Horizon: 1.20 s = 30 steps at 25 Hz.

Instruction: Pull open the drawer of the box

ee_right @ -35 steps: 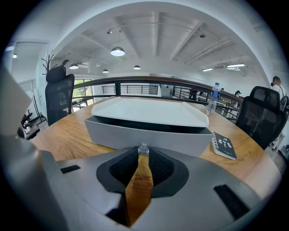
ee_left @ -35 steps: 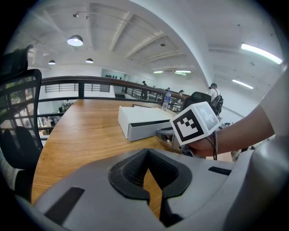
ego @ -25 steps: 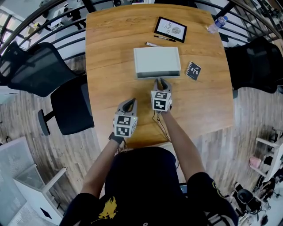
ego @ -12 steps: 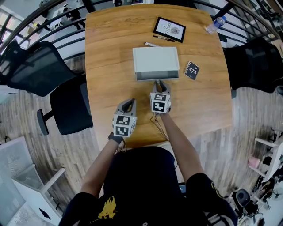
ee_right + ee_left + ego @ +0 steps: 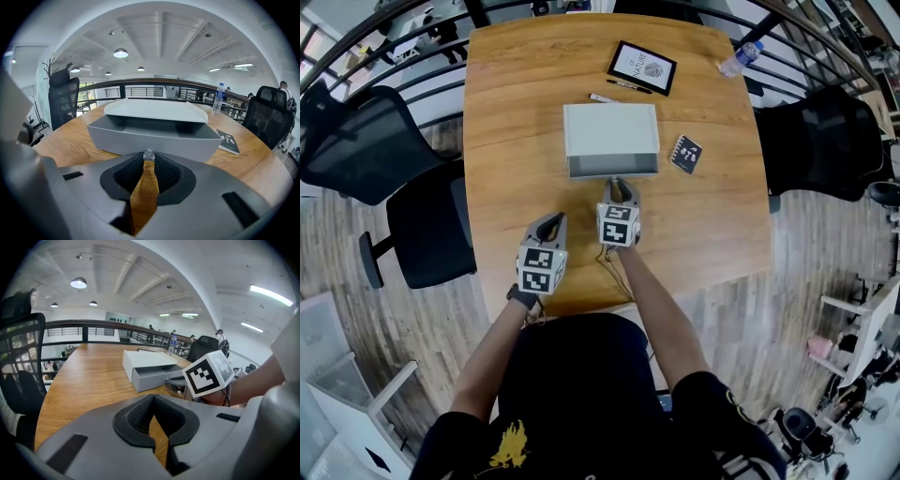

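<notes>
White rectangular box (image 5: 610,131) with a grey drawer (image 5: 150,133) and clear knob (image 5: 148,153), on the orange-brown wood-grain surface (image 5: 506,112). The left tool (image 5: 549,221) and right tool (image 5: 619,185): grey, black pads, black-and-white checked cubes. Black notebook (image 5: 685,154), white marks, at three o'clock of the box.

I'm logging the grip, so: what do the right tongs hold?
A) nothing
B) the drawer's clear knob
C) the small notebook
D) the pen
B: the right tongs are shut on the clear knob at the front of the grey drawer, which stands partly open.
</notes>
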Each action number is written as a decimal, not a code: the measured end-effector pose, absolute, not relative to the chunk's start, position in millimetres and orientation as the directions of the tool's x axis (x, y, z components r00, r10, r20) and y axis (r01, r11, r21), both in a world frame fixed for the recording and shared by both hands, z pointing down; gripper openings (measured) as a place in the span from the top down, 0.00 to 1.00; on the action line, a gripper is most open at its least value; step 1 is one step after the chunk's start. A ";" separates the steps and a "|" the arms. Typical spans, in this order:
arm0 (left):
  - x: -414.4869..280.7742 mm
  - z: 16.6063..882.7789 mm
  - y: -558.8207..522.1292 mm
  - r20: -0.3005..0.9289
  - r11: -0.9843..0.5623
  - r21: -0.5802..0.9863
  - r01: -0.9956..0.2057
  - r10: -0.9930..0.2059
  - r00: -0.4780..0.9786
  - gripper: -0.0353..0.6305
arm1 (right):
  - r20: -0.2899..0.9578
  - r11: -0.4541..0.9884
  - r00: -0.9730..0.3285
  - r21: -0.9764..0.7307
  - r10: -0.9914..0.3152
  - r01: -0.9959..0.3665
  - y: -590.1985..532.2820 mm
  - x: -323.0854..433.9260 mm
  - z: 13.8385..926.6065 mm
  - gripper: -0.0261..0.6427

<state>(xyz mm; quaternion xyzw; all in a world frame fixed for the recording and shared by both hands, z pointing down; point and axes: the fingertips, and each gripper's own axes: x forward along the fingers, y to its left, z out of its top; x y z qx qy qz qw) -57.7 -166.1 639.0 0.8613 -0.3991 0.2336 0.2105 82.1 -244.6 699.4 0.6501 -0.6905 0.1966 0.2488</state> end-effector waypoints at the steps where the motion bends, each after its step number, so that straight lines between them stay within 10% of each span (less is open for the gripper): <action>1: -58.2 638.2 -165.2 0.571 -0.594 0.175 -0.785 -0.588 0.573 0.93 | 0.600 0.076 -0.031 0.050 -0.799 -0.996 -242.7 81.1 699.6 0.86; 30: -71.4 623.9 -156.8 0.523 -0.566 0.220 -0.794 -0.619 0.586 0.93 | 0.633 0.077 -0.007 0.083 -0.774 -0.994 -211.9 74.8 697.8 0.86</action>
